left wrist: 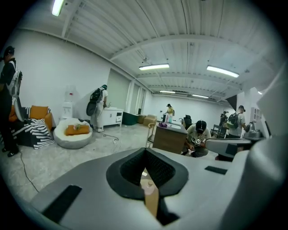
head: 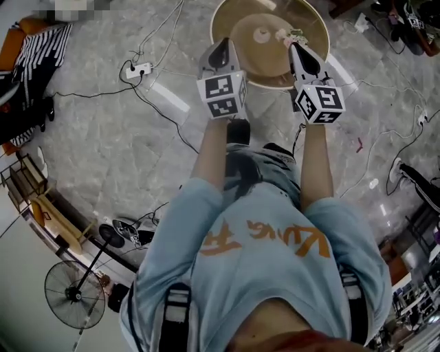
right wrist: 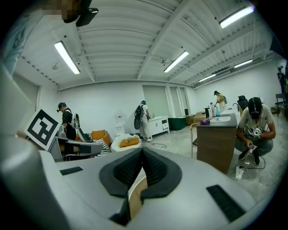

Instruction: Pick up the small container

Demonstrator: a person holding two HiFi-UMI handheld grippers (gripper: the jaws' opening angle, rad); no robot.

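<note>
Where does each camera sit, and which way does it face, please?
Head view: on the person's head, looking steeply down at the table; shows torso, forearms, left gripper and right gripper.
Left gripper view: on the left gripper, looking along its shut jaws across the room.
Right gripper view: on the right gripper, likewise; the left gripper's cube shows at left.
Shared: both gripper views show the beanbag and counter.

I can make out one small, pale, round container (head: 262, 34) seen from above, standing upright by itself on the inner disc near the middle of the round tan wooden table (head: 221, 24), nothing touching it.
</note>
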